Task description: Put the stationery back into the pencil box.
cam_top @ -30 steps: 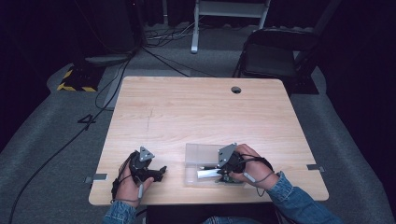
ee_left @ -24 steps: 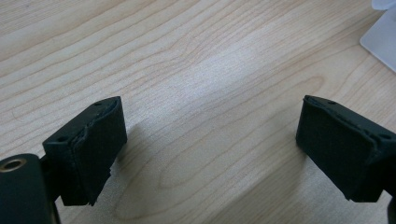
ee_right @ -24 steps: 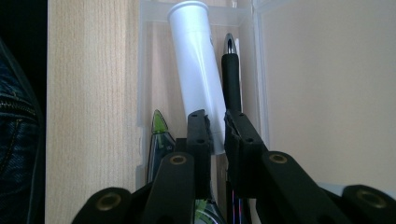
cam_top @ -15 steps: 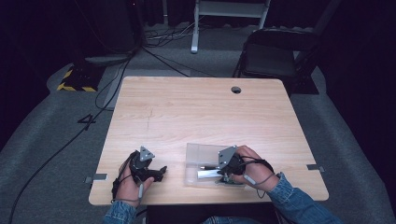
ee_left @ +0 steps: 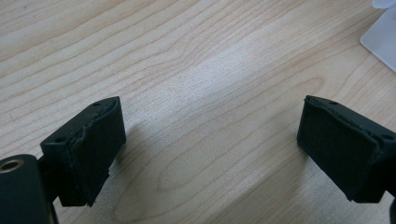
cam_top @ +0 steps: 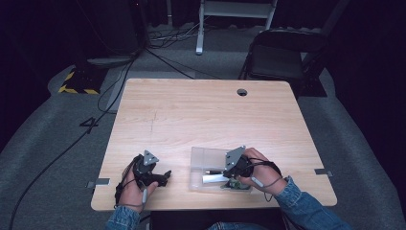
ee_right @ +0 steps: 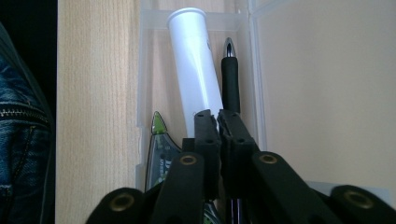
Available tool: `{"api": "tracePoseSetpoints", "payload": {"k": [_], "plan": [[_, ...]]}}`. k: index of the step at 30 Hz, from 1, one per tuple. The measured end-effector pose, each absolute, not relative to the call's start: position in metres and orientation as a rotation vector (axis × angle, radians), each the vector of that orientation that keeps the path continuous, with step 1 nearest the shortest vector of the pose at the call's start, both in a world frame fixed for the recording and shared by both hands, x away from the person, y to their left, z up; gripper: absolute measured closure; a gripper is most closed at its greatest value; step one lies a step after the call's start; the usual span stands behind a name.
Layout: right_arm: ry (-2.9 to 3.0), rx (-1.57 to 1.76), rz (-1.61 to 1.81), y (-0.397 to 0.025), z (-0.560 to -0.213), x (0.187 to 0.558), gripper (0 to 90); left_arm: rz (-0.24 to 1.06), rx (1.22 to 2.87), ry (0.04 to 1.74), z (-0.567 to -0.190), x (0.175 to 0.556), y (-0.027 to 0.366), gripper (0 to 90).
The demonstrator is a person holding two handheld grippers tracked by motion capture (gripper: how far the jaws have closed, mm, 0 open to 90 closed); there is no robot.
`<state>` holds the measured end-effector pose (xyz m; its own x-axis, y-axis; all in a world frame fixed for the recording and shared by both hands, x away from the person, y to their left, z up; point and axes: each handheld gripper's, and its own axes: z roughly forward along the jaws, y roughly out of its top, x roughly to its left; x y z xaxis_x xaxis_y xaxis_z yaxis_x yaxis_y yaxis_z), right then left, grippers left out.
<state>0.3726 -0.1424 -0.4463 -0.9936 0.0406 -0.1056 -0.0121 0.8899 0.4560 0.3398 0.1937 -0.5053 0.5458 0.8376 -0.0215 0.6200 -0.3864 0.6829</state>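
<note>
1. Clear plastic tray [cam_top: 201, 158] sits at lower centre of the high view, near the table's [cam_top: 201, 115] front edge; its narrow compartment holds a white tube [ee_right: 195, 70], a black pen [ee_right: 229, 77] and a green-edged item [ee_right: 159, 149].
2. Both tube and pen run lengthwise straight ahead of the right gripper [ee_right: 217, 116], whose jaws are pressed together, gripping nothing visible.
3. Left gripper [ee_left: 210, 135] rests wide apart over bare wood, well left of the tray.
4. Tray walls crowd any grasp.

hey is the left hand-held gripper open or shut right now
Open. In its own view the left hand-held gripper has its jaws spread wide, with bare wooden table between them.
</note>
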Motion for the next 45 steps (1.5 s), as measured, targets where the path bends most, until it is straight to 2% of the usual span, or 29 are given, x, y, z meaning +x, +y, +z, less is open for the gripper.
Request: {"api": "tracePoseSetpoints", "payload": {"k": [3,6,17,45], "plan": [[2.947,0.028,0.721,-0.142,-0.447,0.373,84.6,0.435,2.137,1.169,-0.505,0.34,0.194,8.2],[2.967,0.046,0.707,-0.143,-0.449,0.375,77.4,0.435,2.136,1.169,-0.505,0.34,0.194,8.1],[3.021,0.157,0.839,-0.151,-0.451,0.388,83.6,0.434,2.138,1.17,-0.505,0.34,0.194,8.0],[3.086,0.361,0.954,-0.156,-0.457,0.4,83.5,0.434,2.142,1.162,-0.505,0.341,0.193,7.7]]}}
